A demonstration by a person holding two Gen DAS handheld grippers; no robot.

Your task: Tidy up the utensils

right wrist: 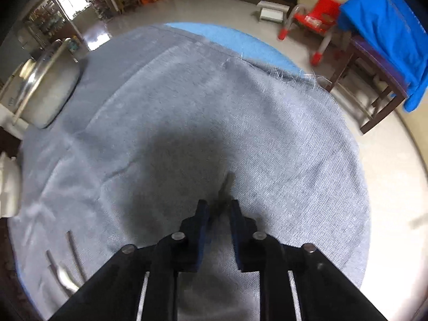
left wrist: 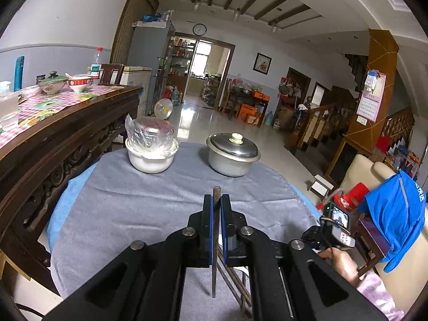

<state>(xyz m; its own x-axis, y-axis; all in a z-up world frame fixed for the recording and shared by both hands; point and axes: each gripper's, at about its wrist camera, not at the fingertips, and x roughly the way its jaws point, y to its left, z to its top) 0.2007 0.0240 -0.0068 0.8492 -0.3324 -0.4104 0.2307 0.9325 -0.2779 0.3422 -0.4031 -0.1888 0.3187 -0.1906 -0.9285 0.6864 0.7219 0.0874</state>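
A round bench (left wrist: 112,214) wears a grey cloth (left wrist: 160,203). On it stand a lidded metal pot (left wrist: 232,155) and a white pot (left wrist: 151,157); chopsticks (right wrist: 72,251) lie near its edge.

The right wrist view is smeared by motion blur. A dark thing (right wrist: 226,187) between the right gripper's (right wrist: 219,208) fingers cannot be identified. The chopsticks (right wrist: 73,254) at lower left are cut off by the gripper body. The pot (right wrist: 45,88) is cropped at the left edge.

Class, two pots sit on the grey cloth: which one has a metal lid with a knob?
The right-hand pot; the left pot has clear plastic wrap on top instead.
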